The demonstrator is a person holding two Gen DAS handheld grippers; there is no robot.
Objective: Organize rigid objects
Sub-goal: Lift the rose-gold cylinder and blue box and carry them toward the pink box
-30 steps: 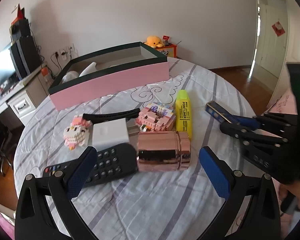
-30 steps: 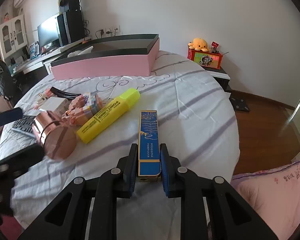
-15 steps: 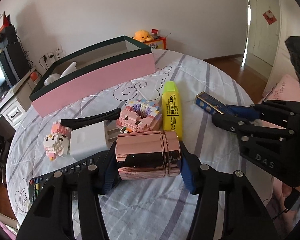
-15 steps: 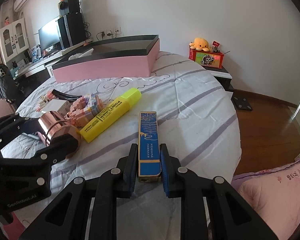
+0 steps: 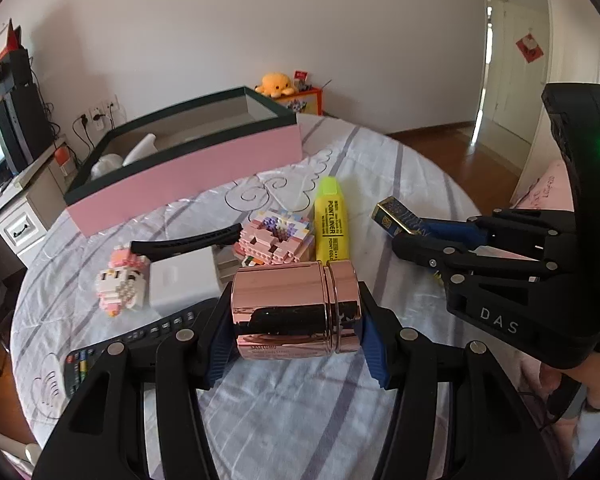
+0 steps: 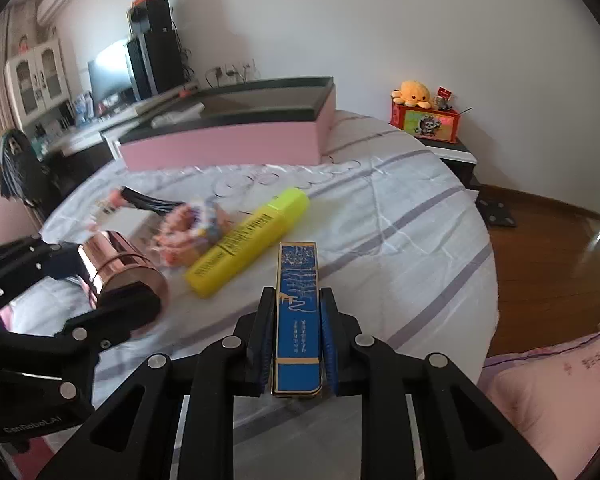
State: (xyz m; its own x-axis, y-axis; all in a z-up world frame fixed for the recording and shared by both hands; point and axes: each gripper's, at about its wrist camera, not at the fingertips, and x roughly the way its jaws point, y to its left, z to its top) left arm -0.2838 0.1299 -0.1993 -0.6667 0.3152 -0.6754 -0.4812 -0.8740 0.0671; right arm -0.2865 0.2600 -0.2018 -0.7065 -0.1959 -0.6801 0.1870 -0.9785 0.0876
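Left gripper (image 5: 296,334): closed on rose-gold canister (image 5: 296,312) — lying on its side on the bedspread (image 5: 300,412).
Right gripper (image 6: 296,340): clamped on blue box (image 6: 298,308).
Beyond: yellow highlighter (image 5: 331,220), block models — then pink storage box (image 5: 188,168).

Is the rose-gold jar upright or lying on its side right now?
On its side. The rose-gold jar lies horizontal, lid end pointing right, clamped end to end between the left gripper fingers, just above the striped tablecloth.
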